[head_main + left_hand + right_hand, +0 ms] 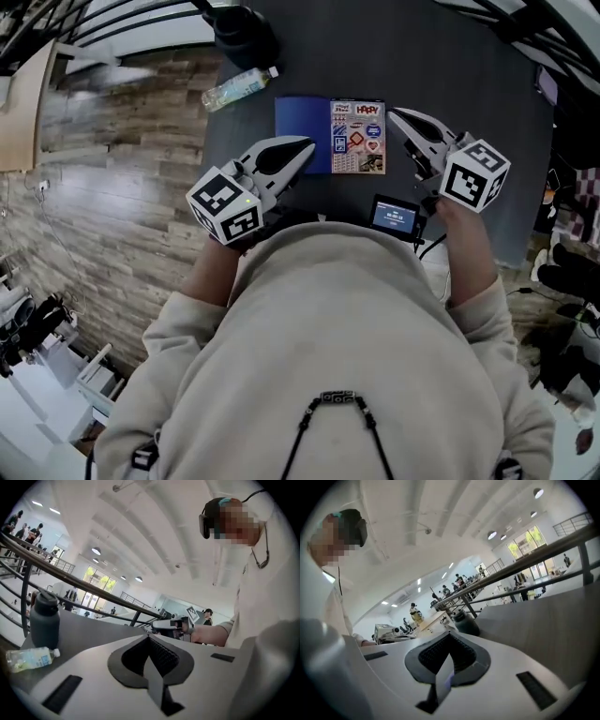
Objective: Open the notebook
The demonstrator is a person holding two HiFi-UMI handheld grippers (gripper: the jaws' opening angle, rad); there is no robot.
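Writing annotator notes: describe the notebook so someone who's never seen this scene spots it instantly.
Start at the dark table in front of the person; the notebook lies flat near its middle. It is the only flat rectangle there, left half plain blue, right half covered in colourful stickers, unlike the clear bottle on its side, the dark flask and the small screen device.

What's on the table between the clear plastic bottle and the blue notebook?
Nothing: head view shows only bare dark tabletop between the clear plastic bottle and the blue notebook.
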